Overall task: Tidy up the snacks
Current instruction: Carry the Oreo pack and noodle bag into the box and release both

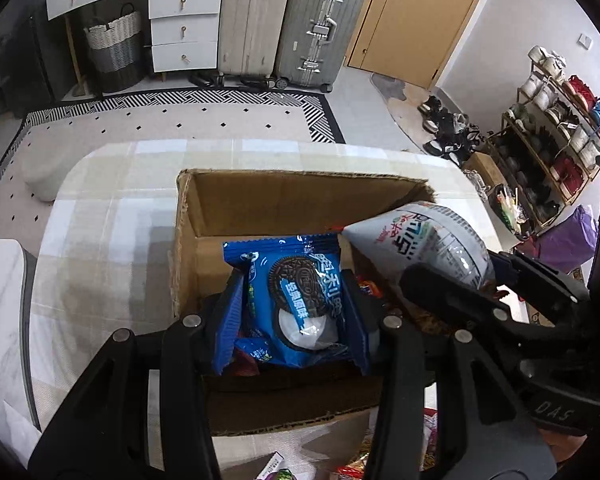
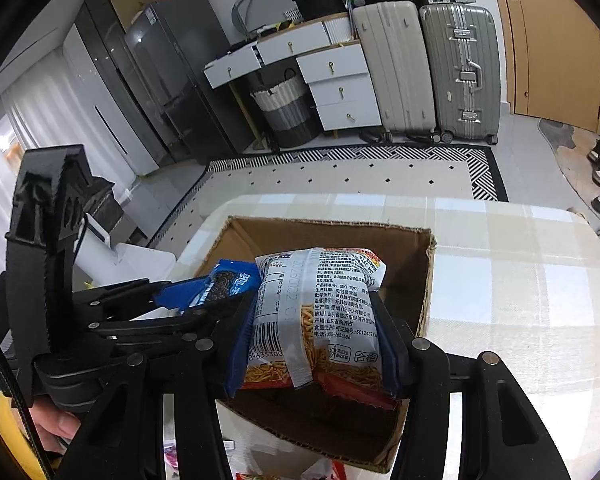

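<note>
An open cardboard box (image 1: 260,204) stands on the checked tablecloth; it also shows in the right wrist view (image 2: 332,236). My left gripper (image 1: 296,312) is shut on a blue Oreo packet (image 1: 296,292) and holds it over the box's left half. My right gripper (image 2: 316,344) is shut on a silver and red bag of snack sticks (image 2: 324,312) and holds it over the box. That bag (image 1: 424,240) and the right gripper (image 1: 480,300) show at the right in the left wrist view. The Oreo packet (image 2: 224,284) and the left gripper (image 2: 180,312) show at the left in the right wrist view.
Loose snack packets (image 1: 360,460) lie on the table in front of the box. A few wrappers lie inside the box (image 1: 370,288). A white stool (image 2: 128,260) stands left of the table. Suitcases (image 2: 428,68), drawers and a shoe rack (image 1: 552,140) stand beyond the rug.
</note>
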The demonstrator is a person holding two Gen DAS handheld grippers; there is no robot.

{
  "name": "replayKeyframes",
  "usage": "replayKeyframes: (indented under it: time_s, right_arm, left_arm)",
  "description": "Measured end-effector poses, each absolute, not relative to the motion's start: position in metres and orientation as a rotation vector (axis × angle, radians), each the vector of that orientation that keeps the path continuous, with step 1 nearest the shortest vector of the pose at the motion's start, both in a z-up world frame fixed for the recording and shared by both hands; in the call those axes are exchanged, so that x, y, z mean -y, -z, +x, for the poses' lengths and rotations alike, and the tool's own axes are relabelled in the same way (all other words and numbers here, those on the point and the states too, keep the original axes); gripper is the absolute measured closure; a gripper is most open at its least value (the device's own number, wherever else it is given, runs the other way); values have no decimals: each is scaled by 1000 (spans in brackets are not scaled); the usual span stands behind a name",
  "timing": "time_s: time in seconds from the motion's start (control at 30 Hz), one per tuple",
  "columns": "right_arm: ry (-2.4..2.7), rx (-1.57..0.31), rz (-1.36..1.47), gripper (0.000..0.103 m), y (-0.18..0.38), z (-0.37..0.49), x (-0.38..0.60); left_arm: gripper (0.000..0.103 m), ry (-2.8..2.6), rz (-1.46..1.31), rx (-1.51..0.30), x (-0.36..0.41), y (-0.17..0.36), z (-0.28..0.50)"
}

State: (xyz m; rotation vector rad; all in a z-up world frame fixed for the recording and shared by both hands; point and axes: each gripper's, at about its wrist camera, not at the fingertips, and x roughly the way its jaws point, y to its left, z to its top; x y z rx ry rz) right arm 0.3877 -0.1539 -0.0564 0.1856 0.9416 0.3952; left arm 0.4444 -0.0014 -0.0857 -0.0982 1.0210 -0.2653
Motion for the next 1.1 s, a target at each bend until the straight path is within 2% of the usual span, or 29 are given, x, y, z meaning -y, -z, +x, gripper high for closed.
replayKeyframes:
  time_s: [0.53, 1.1]
  right_arm:
    - [-358, -991, 182, 49, 74, 398, 155]
    - [-348, -955, 159, 47, 51, 380, 153]
  left_arm:
    - [60, 256, -106, -1014, -6, 81, 428]
    - [58, 226, -70, -969, -11, 49, 383]
